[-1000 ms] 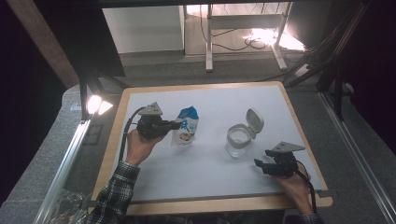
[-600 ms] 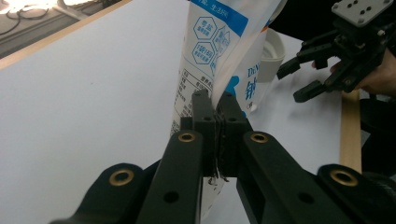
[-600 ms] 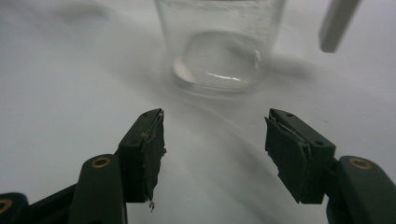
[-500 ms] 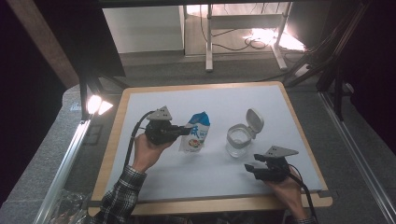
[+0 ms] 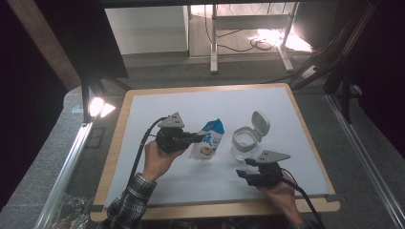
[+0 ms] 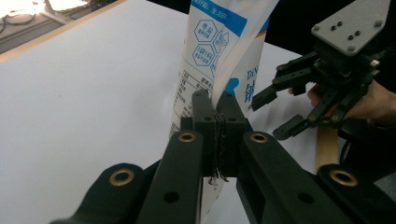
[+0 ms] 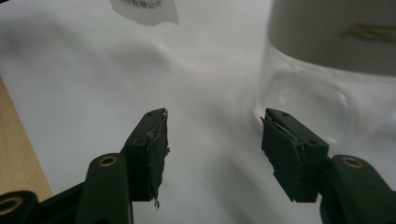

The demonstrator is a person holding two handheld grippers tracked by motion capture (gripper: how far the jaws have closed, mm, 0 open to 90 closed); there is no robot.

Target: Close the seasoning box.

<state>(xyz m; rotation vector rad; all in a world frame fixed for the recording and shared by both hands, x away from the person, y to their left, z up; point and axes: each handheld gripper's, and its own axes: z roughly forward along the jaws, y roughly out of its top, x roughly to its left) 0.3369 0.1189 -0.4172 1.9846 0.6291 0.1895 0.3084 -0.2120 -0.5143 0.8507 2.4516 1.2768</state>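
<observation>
A blue-and-white pouch (image 5: pixel 208 140) hangs upright over the white mat (image 5: pixel 157 109), its lower edge pinched by my left gripper (image 5: pixel 197 137). In the left gripper view the jaws (image 6: pixel 214 100) are shut on the pouch (image 6: pixel 219 42). A clear jar (image 5: pixel 245 138) with its flip lid (image 5: pixel 260 122) up stands right of the pouch. My right gripper (image 5: pixel 242 168) hovers in front of the jar, open. Its jaws have just been closing a little, with nothing between them (image 7: pixel 212 135). The jar (image 7: pixel 317 93) lies just beyond its right jaw.
A lit lamp (image 5: pixel 98 106) sits off the table's left edge. A wooden rim (image 5: pixel 219 210) frames the mat. Cables trail from both grippers toward the person. Metal desk legs (image 5: pixel 214 43) stand on the floor beyond the table.
My left gripper carried the pouch to the right and nearer, closer to the jar. My right gripper slid left along the front, ending in front of the jar.
</observation>
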